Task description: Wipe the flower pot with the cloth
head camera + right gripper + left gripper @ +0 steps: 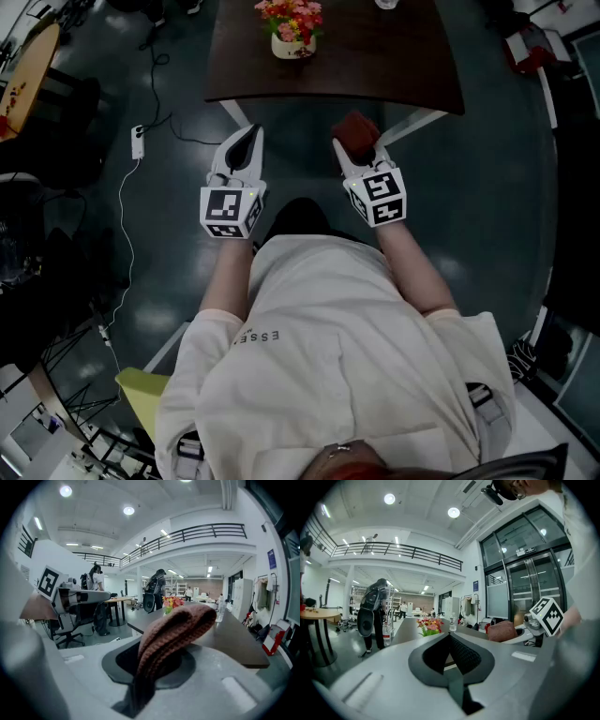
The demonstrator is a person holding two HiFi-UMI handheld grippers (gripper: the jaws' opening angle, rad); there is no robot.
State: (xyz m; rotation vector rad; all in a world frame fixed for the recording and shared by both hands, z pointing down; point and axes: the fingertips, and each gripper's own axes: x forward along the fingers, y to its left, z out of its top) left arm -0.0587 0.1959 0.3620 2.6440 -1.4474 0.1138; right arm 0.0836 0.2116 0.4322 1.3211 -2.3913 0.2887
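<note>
A small cream flower pot (292,45) with red and pink flowers (430,626) (172,603) stands near the front edge of a dark brown table (375,66). My right gripper (354,142) is shut on a folded reddish-brown knitted cloth (356,128) (176,632), which sticks up out of the jaws. It hovers before the table's front edge, right of the pot. My left gripper (246,142) is shut with nothing between its jaws, level with the right one and below the pot. The cloth (502,631) and right gripper also show at the right of the left gripper view.
A clear bottle (452,622) (218,607) stands on the far part of the table. White table legs (420,122) slant out under the front edge. A power strip with a white cable (138,142) lies on the dark floor at left. People stand in the background.
</note>
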